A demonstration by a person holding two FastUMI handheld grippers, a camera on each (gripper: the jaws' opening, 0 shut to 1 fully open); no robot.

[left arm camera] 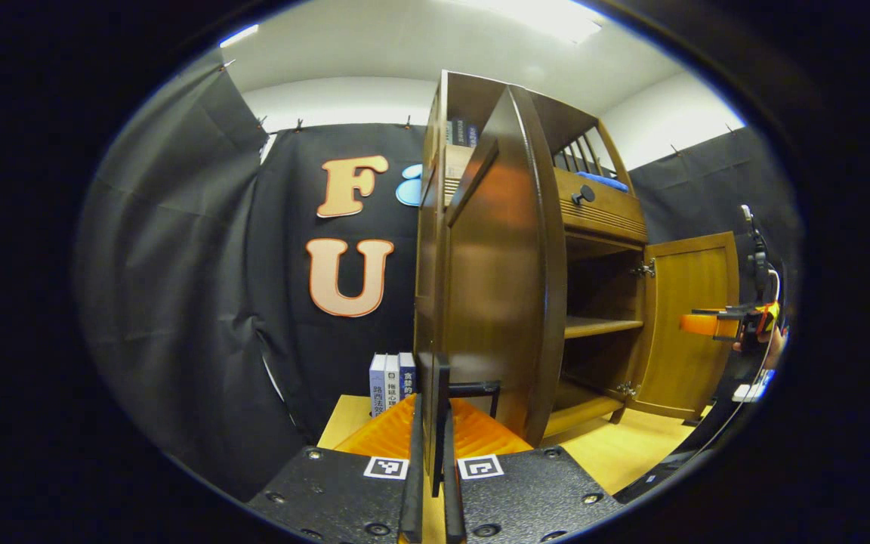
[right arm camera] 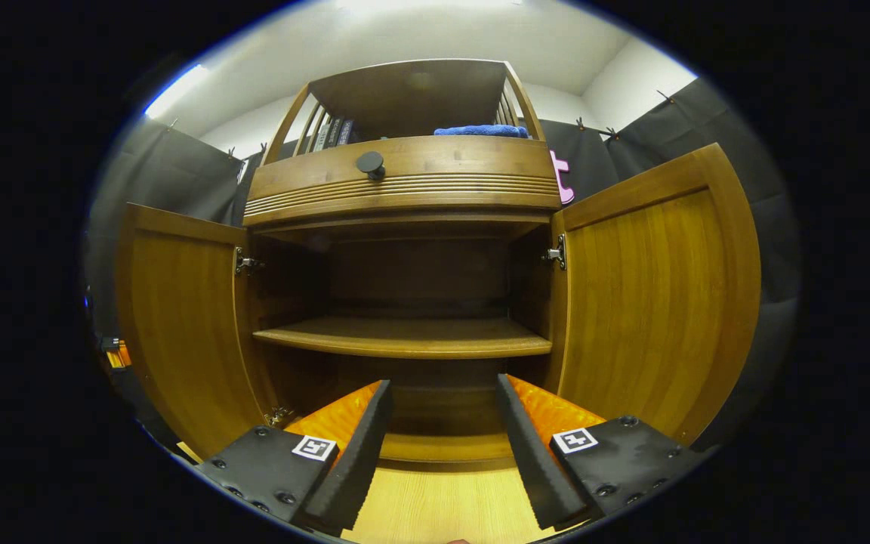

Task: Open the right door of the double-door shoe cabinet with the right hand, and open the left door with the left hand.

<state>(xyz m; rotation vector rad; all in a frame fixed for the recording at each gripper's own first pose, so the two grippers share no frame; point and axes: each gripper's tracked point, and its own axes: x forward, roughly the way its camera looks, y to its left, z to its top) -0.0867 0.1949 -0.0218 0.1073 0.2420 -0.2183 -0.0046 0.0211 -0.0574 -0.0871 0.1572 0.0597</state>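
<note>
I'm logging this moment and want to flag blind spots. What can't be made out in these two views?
- Left gripper view: the left gripper grips the left door edge-on; the handle is partly hidden.
- Left gripper view: the book spines are too small to make out.
- Right gripper view: the cabinet floor is partly hidden between the right gripper fingers.
- Right gripper view: the blue item is cut off by the drawer front.

Cabinet glossy varnished wood; hinges shiny metal; tongs' pads matt ribbed black.
</note>
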